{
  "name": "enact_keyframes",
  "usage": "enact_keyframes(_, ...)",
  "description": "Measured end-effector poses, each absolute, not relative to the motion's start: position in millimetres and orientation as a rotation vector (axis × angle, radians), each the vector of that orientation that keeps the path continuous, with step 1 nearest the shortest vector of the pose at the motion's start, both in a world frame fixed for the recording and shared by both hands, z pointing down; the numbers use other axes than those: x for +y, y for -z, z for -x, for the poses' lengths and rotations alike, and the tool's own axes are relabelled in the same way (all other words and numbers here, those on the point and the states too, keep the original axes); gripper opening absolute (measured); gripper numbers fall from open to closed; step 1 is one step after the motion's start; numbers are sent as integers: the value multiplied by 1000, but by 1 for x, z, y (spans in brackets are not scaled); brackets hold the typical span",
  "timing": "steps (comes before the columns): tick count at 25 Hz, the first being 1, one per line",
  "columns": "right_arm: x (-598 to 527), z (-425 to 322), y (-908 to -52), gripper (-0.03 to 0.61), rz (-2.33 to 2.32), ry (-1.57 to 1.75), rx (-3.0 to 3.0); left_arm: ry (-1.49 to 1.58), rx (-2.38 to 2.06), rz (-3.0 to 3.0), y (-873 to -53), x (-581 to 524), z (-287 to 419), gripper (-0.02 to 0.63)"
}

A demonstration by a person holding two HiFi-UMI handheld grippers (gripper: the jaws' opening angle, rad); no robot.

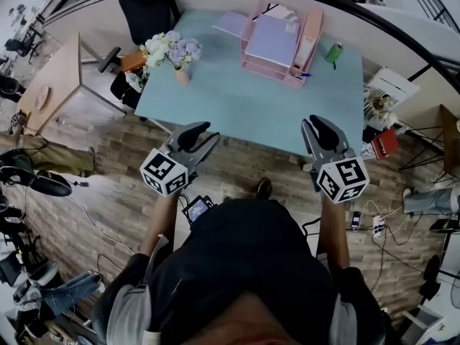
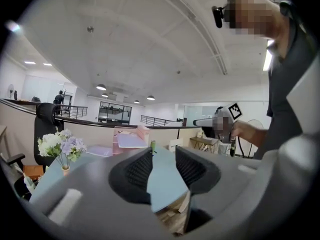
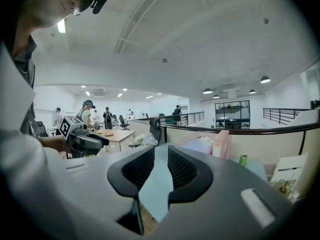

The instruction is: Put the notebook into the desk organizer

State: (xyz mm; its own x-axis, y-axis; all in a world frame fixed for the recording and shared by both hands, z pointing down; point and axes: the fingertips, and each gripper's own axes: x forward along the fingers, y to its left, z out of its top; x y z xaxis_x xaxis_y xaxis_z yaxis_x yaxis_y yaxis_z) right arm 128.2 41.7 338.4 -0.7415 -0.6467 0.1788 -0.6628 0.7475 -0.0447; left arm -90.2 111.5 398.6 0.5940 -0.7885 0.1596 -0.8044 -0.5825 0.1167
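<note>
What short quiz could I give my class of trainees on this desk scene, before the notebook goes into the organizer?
1. True or false: in the head view, the flowers stand left of the desk organizer.
2. The green can is: A) inside the organizer; B) right of it; C) beside the flowers.
3. What do the left tongs and right tongs hold?
Key: 1 true; 2 B; 3 nothing, both are open and empty.
</note>
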Motion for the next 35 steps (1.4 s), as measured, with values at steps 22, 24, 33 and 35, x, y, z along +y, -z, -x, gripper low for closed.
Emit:
enact_keyframes(22,-76,-171,-360,64,-832,-241,-2888,-205,-1505,-2505,-407,33,26,201)
enact_keyframes(24,-81,-177,-363,63,-837,-256,-2886,-215,-1495,-2504,-410,26,20,201)
enact_keyframes(33,-102,-203,-374,64,-947,-307,-2854,-249,-1377,-2559,-416,-14,-3,202)
enact_keyframes(35,-105,-206,-375,64,-978,-316,-2839,-244,-1350,-2572,-416,-23,-4,202)
